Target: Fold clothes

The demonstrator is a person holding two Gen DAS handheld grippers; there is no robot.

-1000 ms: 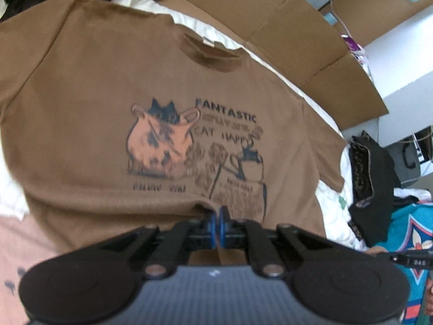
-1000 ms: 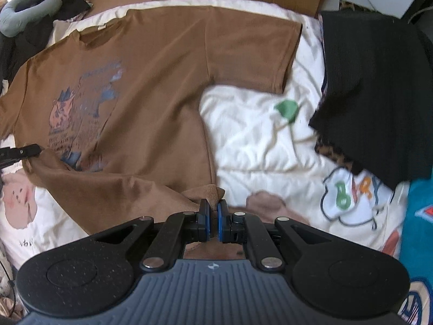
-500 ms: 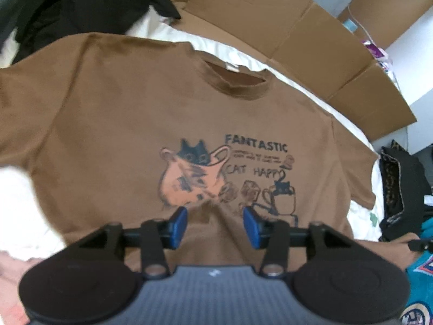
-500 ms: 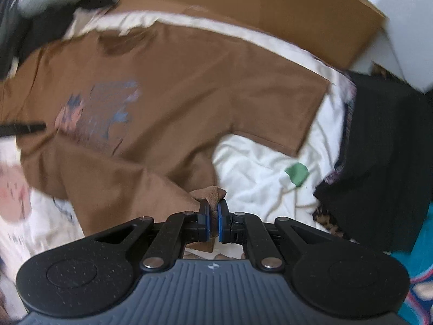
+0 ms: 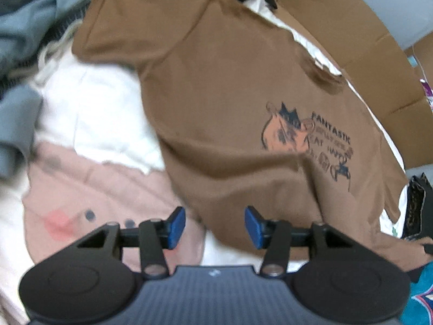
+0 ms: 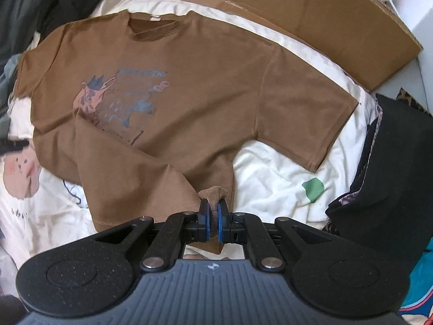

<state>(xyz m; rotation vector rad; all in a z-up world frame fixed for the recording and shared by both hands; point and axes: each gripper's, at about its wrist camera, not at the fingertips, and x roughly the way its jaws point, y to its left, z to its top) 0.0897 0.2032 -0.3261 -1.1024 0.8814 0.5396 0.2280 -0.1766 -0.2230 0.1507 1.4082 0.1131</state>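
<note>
A brown T-shirt (image 6: 205,86) with a cat print lies face up on a white printed bedsheet (image 6: 273,178); its lower hem is folded up over the print. My right gripper (image 6: 212,218) is shut on a bunched corner of the shirt's hem. My left gripper (image 5: 215,226) is open and empty, just above the shirt's lower left edge (image 5: 216,189). The shirt (image 5: 230,94) fills the left wrist view, with its left sleeve (image 5: 130,27) spread at the far left.
Flattened cardboard (image 6: 311,13) lines the far side of the bed. A black garment (image 6: 400,162) lies to the right, a teal one (image 5: 422,292) beyond it. Grey and dark clothes (image 5: 24,27) are piled at the far left.
My left gripper let go of the hem, opened and swung left toward the shirt's left side. My right gripper carried its hem corner up over the shirt and stays shut.
</note>
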